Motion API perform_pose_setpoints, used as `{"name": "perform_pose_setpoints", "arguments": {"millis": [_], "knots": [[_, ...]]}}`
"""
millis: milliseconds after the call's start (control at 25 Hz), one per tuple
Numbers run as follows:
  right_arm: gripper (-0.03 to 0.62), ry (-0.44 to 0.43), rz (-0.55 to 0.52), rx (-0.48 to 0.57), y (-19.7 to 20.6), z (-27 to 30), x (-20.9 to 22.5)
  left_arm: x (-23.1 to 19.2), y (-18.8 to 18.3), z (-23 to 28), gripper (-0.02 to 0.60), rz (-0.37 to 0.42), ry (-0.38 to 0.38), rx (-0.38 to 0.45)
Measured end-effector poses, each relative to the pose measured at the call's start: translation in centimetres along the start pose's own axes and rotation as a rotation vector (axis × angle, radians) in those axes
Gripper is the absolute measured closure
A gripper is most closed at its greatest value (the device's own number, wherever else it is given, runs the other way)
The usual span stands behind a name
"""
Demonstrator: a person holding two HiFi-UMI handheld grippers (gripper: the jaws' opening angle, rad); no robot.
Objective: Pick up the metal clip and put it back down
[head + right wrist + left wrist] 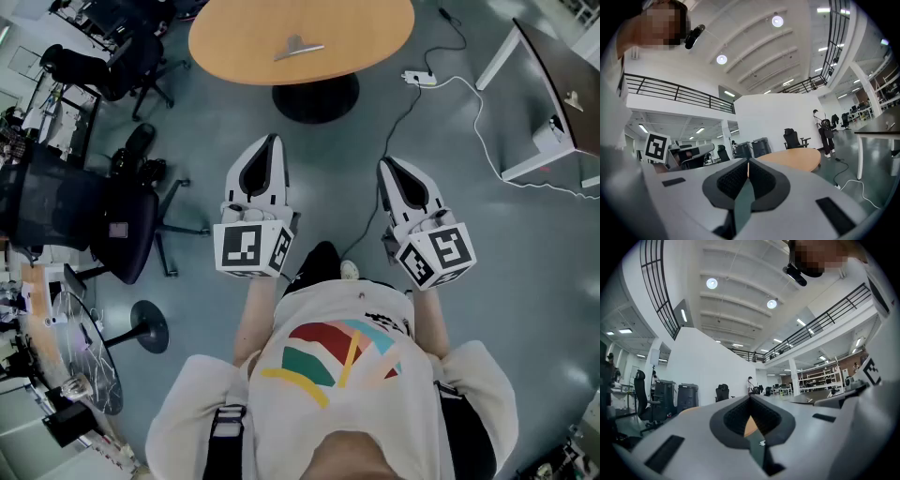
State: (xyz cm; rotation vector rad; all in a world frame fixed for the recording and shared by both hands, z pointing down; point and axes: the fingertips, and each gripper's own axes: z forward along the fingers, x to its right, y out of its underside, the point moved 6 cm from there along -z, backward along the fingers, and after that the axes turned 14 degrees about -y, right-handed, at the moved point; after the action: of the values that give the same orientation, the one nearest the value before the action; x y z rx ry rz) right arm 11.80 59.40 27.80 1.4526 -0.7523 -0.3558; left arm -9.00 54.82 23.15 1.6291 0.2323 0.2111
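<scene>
The round worktop [234, 42] stands well ahead of both sets of jaws. The left gripper [271, 142] and the right gripper [386, 165] point level, side by side. Each has its jaws pressed together with nothing in them. The metal clip [298, 49] lies on the worktop, far in front of the jaws. I think the pick-up has not begun. Next, one gripper must reach the clip and open its jaws. The clip looks tiny, and I cannot find it in either gripper view.
</scene>
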Motion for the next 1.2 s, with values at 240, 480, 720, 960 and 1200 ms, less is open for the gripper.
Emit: {"name": "perform_pose_setpoints", "arguments": {"millis": [240,480,720,960,1200], "knots": [[0.579,-0.04,-0.015,-0.017,1.0,0.8,0.4,-1.4,1.5,0.4,0.54,-0.022,-0.032,0.003],[0.577,-0.055,-0.108,-0.095,2.4,6.4,4.8,-2.7,3.4,7.2,0.54,-0.03,0.028,0.058],[0.576,0.016,-0.172,-0.14,1.4,14.2,12.4,-5.2,6.2,19.1,0.54,-0.072,0.046,0.006],[0.338,0.015,-0.212,-0.155,-0.4,27.9,18.2,-13.4,7.5,31.3,0.54,-0.118,0.044,-0.03],[0.338,0.018,-0.22,-0.158,-3.1,39.9,24.3,-19.0,7.0,43.6,0.54,-0.113,0.071,-0.029]]}}
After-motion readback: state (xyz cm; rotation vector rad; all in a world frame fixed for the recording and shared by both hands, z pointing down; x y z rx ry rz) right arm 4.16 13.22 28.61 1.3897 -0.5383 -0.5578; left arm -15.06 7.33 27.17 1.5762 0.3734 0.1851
